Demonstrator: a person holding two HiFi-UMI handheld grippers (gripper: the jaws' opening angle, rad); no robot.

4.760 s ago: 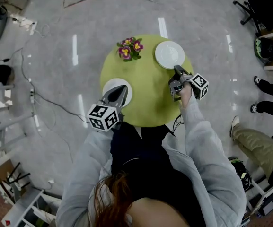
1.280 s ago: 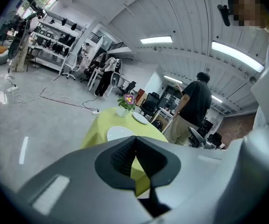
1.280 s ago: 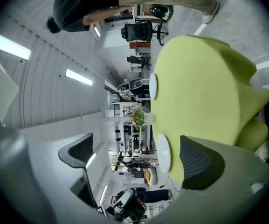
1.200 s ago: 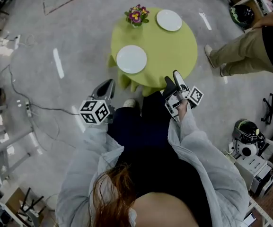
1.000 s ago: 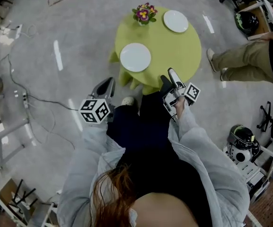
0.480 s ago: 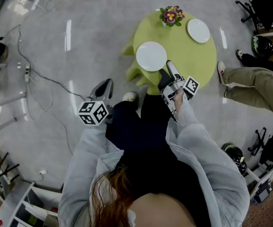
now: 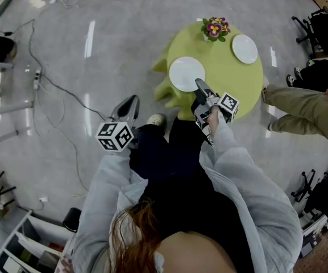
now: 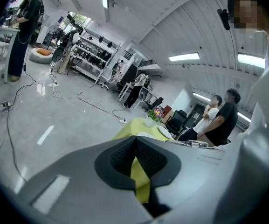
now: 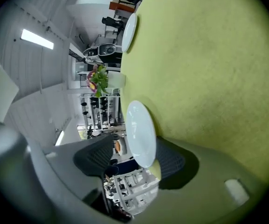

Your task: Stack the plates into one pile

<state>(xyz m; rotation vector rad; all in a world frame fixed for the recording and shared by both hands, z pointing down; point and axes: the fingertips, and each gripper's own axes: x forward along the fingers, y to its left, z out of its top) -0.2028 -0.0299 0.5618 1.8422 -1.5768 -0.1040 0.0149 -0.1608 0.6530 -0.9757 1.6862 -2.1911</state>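
Near plate (image 7: 187,74): white, lying flat on the round worktop (image 7: 232,78), on the side closest to the person. The worktop is covered by a green cloth (image 9: 209,78).

Right claw (image 7: 200,86) is at that plate's near rim. Its jaws have just been closing and now stand about half-wide with the rim between them. In the right gripper view, one pad sits under the rim against the cloth. The other pad is clear of the plate's top face with a visible gap, so no pinch.

Far plate (image 7: 245,49): also white, at the worktop's far right edge, well apart from the near one. A flower pot (image 7: 215,28) with purple and yellow blooms stands near the far edge, just left of the far plate.

Left claw (image 8: 135,148): jaws fully together, ribbed pads meeting, nothing held. It hangs off the worktop over the grey floor (image 7: 67,56) at the person's left. It points toward the worktop, and its marker cube (image 7: 115,136) faces up.

The cloth hangs in folds off the worktop's near-left side. A cable (image 7: 55,92) trails across the floor at left. A person in khaki trousers (image 7: 300,110) is just right of the worktop. The left gripper view shows two people (image 8: 220,120) beyond it.
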